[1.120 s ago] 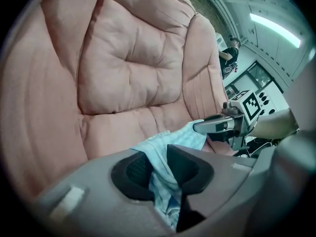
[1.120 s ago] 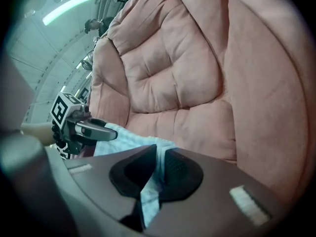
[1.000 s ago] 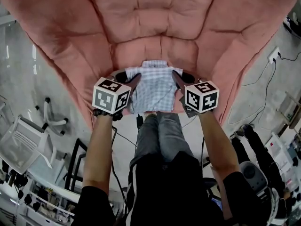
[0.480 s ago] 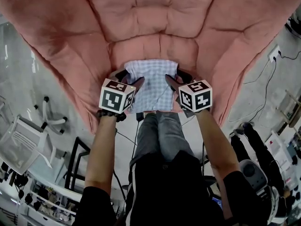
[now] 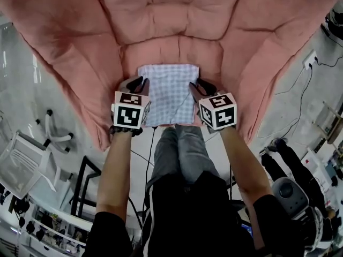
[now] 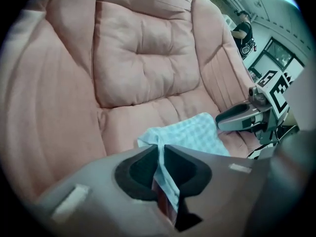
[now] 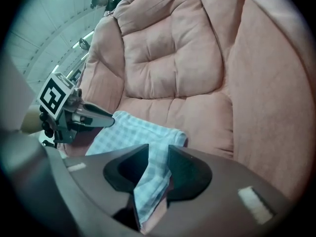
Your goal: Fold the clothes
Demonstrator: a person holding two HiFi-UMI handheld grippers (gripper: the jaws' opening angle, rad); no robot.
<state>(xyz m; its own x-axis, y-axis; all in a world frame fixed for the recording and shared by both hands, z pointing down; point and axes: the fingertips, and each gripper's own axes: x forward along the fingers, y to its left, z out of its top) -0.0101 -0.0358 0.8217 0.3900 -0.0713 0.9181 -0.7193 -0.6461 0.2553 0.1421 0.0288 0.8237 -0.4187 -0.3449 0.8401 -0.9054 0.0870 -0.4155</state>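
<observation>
The checked cloth (image 5: 167, 90) lies folded flat at the front of the seat of the pink armchair (image 5: 80, 63), just beyond the person's knees (image 5: 179, 143). Nearest, the left gripper (image 5: 137, 84) pinches the cloth's left edge; its jaws have just been closing and now press on a fold of fabric. The right gripper (image 5: 201, 86) clamps the right edge likewise (both point steeply down), its jaws also just closing, with checked fabric filling the gap between them. Beyond the cloth rises the tufted back cushion (image 5: 171, 15).
</observation>
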